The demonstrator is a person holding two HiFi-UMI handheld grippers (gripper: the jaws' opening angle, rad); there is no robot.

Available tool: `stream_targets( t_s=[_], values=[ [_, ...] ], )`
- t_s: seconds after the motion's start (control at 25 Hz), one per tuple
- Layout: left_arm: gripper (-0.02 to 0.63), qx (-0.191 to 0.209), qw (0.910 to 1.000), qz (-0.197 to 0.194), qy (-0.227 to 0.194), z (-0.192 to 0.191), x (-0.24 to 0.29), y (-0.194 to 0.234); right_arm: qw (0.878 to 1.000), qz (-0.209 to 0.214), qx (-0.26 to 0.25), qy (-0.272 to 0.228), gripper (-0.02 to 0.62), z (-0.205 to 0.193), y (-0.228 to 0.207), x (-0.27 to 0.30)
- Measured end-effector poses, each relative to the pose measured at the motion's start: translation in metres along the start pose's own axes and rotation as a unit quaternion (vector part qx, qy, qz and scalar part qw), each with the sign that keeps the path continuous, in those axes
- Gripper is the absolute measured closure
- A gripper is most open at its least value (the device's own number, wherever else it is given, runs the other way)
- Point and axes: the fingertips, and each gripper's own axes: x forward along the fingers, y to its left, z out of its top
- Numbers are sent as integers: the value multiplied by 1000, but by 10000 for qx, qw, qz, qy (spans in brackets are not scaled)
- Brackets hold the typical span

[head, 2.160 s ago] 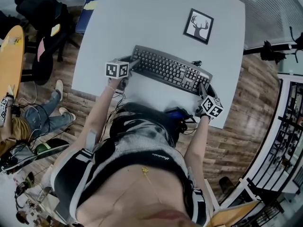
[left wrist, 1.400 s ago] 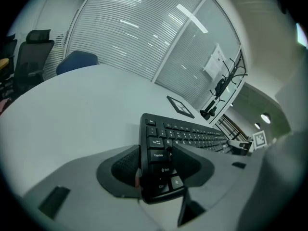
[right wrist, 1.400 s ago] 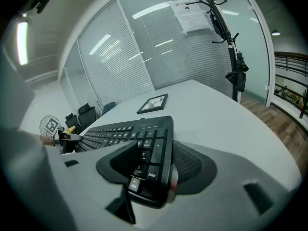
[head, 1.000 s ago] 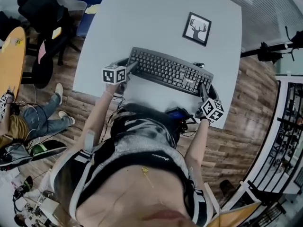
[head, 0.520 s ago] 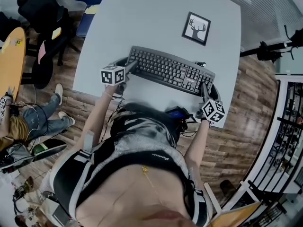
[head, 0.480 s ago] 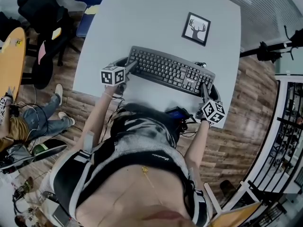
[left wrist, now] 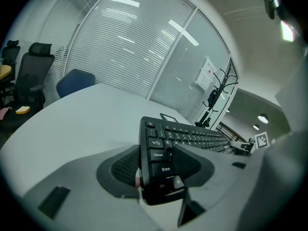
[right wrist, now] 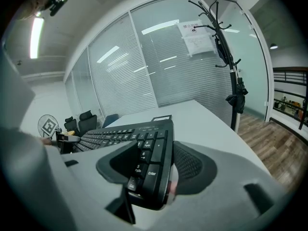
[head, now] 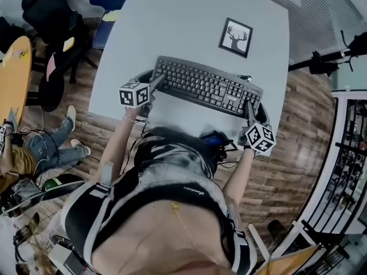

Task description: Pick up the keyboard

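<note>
Black keyboard (head: 206, 86) held over the table (head: 172, 22), left gripper (head: 155, 82) clamped on one end and right gripper (head: 250, 106) on the other, sharing the weight so it shouldn't tip

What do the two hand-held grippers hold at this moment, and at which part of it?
The keyboard, by its two short ends: the left hand-held gripper clamps the Shift-key end, the right hand-held gripper the Enter-key end.
</note>
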Motion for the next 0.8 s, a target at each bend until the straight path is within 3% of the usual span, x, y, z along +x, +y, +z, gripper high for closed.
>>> stream_targets(
  t_s=[0.8],
  values=[
    [399,312,9982,-32,-507,41,-32,-17,9987,-25,-41,-504,365,35,19,-26]
  ],
)
